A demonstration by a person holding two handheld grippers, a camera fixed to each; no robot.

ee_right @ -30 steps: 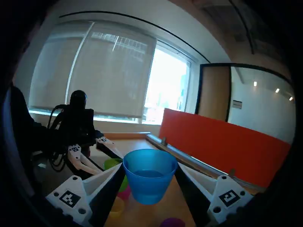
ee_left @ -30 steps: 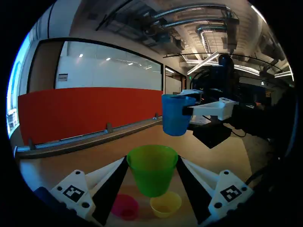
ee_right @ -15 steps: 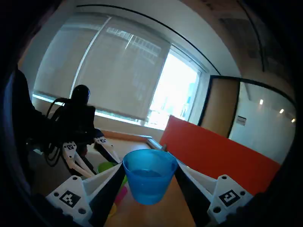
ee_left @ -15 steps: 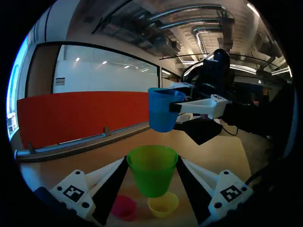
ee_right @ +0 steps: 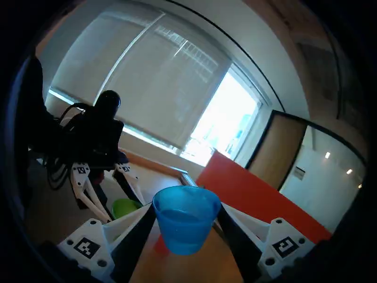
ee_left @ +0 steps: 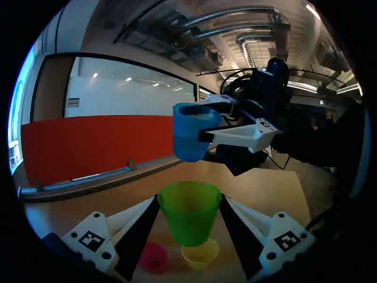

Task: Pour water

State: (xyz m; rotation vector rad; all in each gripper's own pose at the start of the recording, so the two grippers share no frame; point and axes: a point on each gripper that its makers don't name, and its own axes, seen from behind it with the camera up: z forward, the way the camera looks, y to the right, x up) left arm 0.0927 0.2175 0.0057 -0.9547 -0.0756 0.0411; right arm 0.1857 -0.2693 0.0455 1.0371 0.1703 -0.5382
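In the left gripper view my left gripper is shut on a green cup, held upright above the wooden table. Above it and slightly left hangs a blue cup, tilted a little, clamped in the right gripper. In the right gripper view my right gripper is shut on that blue cup, and water shows inside it. Down to the left there I see the green cup between the left gripper's fingers.
A small pink cup and a small yellow cup stand on the wooden table below the green cup. An orange partition runs along the table's far edge. A person in dark sleeves holds the grippers.
The blue cup has moved left and up toward a spot above the green cup and has begun to tilt. The green cup has stayed level in my left gripper.
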